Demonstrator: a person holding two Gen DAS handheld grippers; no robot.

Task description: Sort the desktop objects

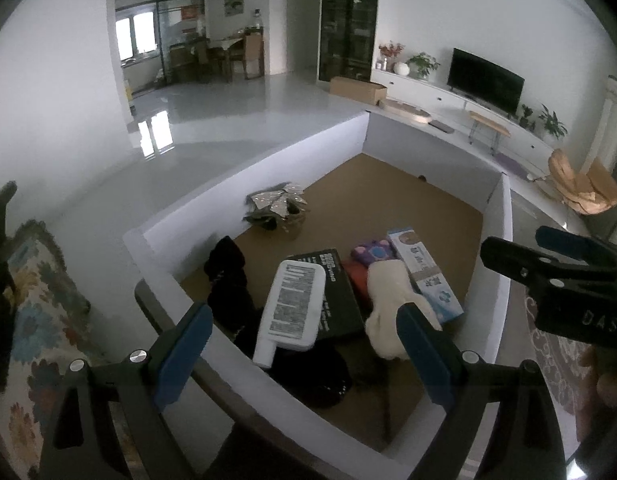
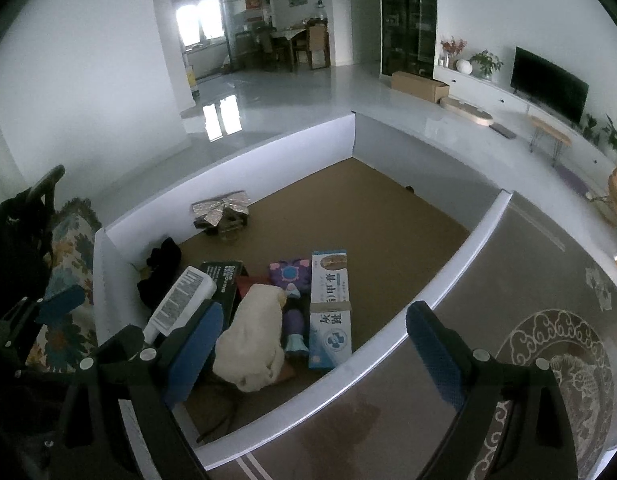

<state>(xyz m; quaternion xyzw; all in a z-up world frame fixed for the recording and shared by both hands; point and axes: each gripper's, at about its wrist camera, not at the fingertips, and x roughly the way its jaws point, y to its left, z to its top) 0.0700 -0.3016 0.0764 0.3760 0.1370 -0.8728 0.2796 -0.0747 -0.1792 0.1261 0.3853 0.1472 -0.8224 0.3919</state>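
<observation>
- White-walled pen (image 2: 388, 344) w/ brown floor holds everything; low walls all round, items bunched at the near left end, far half bare.
- White bottle (image 1: 293, 304) lies flat, label up, resting partly on the black box (image 1: 340, 292). Long axis runs near-to-far; cap end points toward the near wall, base toward the far side.
- Black box flat on the floor, white print on top, long axis roughly parallel w/ the bottle.
- Cream cloth (image 2: 252, 340) bunched just right of the black box, partly covering a red item (image 1: 356, 280) – can't tell what that is.
- Purple toy (image 2: 290, 276) beside the cloth; a teal-tipped part of it sticks out toward the near wall.
- Blue-white carton (image 2: 330, 308) lies flat, rightmost in the bunch, long axis near-to-far, just beside the toy, tape band across its middle.
- Black fabric (image 1: 228, 276) heaped by the left wall, touching the bottle's left side; more dark stuff under the bottle's cap end.
- Silver-bow box (image 2: 222, 216) sits alone by the left wall, well apart from the bunch.
- Left gripper (image 1: 304, 344): jaws spread wide, nothing between the pads; hangs above the near wall, over bottle and cloth.
- Right gripper (image 2: 314, 340): jaws wide apart too, holding nothing; above the pen's near right wall, over cloth and carton. In the left view it shows at the right edge.
- Patterned rug (image 2: 568, 360) outside the pen on the right; floral cushion (image 1: 40, 300) on the left.
</observation>
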